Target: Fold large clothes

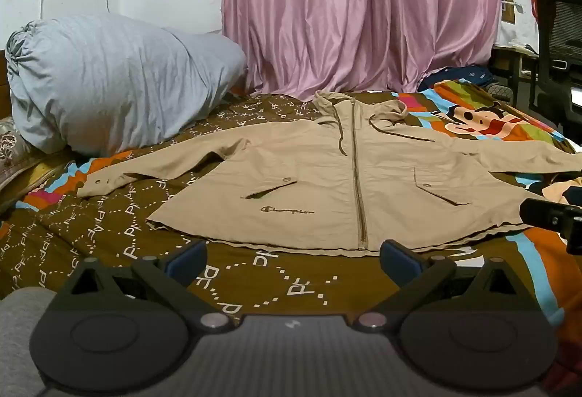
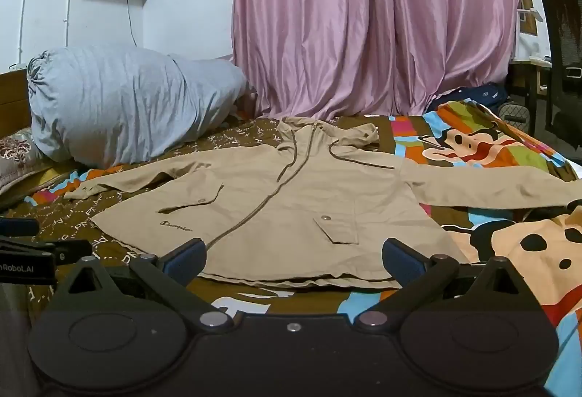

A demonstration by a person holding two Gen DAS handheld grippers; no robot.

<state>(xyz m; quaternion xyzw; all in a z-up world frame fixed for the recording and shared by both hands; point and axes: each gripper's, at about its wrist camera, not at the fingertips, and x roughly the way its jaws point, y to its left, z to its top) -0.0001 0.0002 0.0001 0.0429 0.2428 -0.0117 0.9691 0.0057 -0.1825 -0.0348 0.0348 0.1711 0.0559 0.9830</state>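
A tan hooded zip jacket (image 1: pixel 327 178) lies spread flat, front up, on the bed, sleeves out to both sides, hood toward the curtain. It also shows in the right wrist view (image 2: pixel 283 200). My left gripper (image 1: pixel 293 260) is open and empty, hovering just short of the jacket's hem near the zipper's end. My right gripper (image 2: pixel 293 260) is open and empty, over the hem on the jacket's right half. The right gripper's body shows at the right edge of the left wrist view (image 1: pixel 553 215); the left gripper's body shows at the left edge of the right wrist view (image 2: pixel 29 251).
The bed has a brown patterned sheet (image 1: pixel 109 233) with a colourful cartoon print (image 2: pixel 509 251). A big grey bundle (image 1: pixel 109 80) lies at the back left. Pink curtains (image 1: pixel 363 7) hang behind. A black mesh chair (image 1: pixel 560 44) stands at the right.
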